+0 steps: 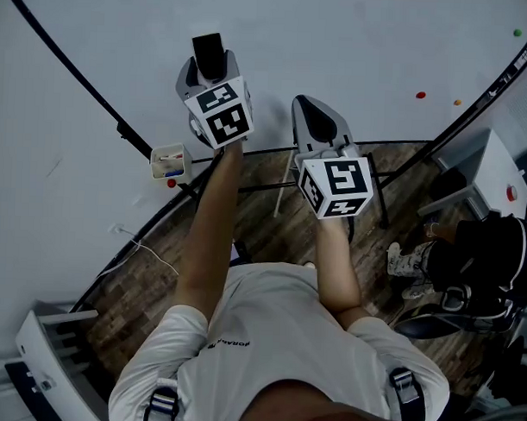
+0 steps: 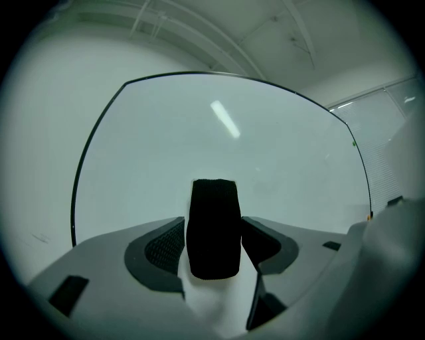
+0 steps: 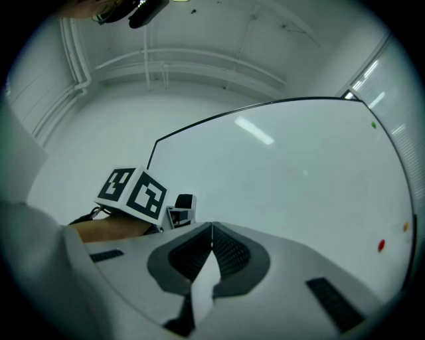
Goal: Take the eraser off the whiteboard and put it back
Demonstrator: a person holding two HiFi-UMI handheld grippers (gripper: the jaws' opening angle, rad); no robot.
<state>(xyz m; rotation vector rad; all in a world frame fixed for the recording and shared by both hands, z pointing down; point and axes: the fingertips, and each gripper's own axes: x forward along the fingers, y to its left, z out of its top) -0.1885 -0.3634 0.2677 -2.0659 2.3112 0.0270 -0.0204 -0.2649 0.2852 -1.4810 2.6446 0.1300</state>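
Observation:
A black eraser [image 1: 207, 50] rests against the whiteboard [image 1: 338, 44], upright between the jaws of my left gripper [image 1: 208, 67]. In the left gripper view the eraser [image 2: 214, 229] fills the gap between the two pads, which stand wide at its sides without pressing on it. My right gripper [image 1: 313, 110] hovers just right of the left one, close to the board's lower edge. Its jaws are shut with nothing between them, as the right gripper view shows [image 3: 212, 227]. That view also catches the left gripper's marker cube [image 3: 133, 192].
A small white marker tray [image 1: 170, 161] hangs at the board's lower edge, left of my arms. Red [image 1: 420, 95], orange [image 1: 457, 102] and green [image 1: 516, 33] magnets dot the board's right side. A black backpack [image 1: 491, 256] and a white unit [image 1: 485, 174] stand at the right on the wooden floor.

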